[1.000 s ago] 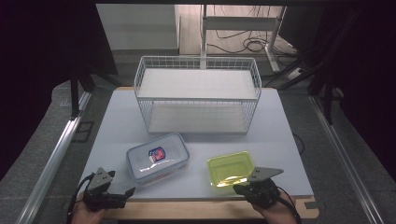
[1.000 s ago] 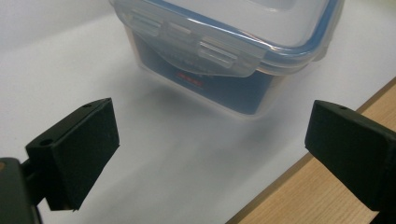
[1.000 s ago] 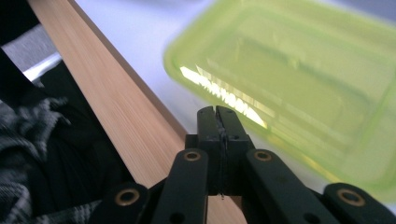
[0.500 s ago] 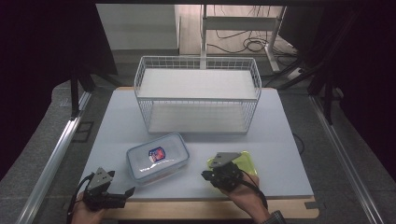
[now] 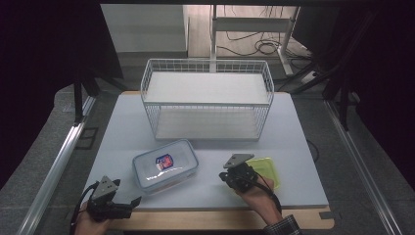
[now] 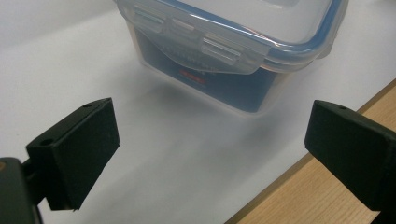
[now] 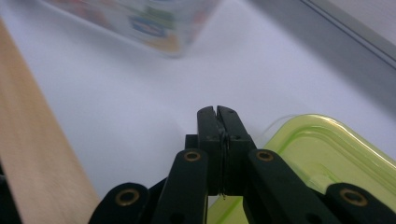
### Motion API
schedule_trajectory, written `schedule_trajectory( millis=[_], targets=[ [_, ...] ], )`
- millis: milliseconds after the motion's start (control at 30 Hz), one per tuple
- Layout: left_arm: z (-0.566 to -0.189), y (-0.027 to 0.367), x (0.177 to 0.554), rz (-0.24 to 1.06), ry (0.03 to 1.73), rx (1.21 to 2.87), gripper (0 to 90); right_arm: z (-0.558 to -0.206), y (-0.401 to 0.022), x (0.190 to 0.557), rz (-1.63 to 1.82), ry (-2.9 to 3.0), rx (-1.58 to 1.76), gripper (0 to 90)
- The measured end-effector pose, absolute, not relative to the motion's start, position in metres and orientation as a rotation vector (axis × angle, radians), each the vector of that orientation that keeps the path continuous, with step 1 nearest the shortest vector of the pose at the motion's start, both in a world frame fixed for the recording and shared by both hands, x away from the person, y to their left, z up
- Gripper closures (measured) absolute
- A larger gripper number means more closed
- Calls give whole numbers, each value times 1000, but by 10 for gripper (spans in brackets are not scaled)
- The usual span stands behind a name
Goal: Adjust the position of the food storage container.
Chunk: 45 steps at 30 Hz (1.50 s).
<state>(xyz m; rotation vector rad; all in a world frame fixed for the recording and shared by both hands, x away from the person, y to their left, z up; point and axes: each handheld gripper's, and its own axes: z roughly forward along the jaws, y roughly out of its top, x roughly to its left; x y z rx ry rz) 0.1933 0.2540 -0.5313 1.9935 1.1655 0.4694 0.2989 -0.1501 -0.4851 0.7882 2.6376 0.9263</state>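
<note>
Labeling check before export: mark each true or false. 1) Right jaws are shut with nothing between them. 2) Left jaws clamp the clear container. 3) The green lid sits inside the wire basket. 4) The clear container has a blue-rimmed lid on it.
1) True: the right gripper has its jaws pressed together, empty, beside the green lid.
2) False: the left gripper has its jaws wide apart, short of the clear container.
3) False: the green lid lies on the table, in front of the wire basket.
4) True: its lid is clipped on.
</note>
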Motion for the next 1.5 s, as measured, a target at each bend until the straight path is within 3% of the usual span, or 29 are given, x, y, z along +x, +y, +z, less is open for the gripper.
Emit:
schedule_trajectory(
  millis=[800, 1200, 1267, 1367, 1400, 1500],
  targets=[
    [-532, 253, 194, 461, 1166, 1995, 31, -479, -271, 316, 810, 2445, 1072, 870],
    [-531, 262, 195, 509, 1263, 1969, 1, -474, -270, 314, 855, 2418, 1079, 888],
    [-529, 269, 196, 483, 1286, 1937, 28, -471, -263, 313, 881, 2417, 1070, 888],
    [-528, 278, 203, 436, 1316, 1884, 338, -470, -253, 314, 931, 2426, 1052, 885],
    [-528, 281, 206, 401, 1310, 1860, 338, -470, -253, 314, 931, 2426, 1052, 885],
    [-528, 285, 220, 340, 1316, 1807, 543, -470, -244, 316, 953, 2428, 1035, 883]
  ],
)
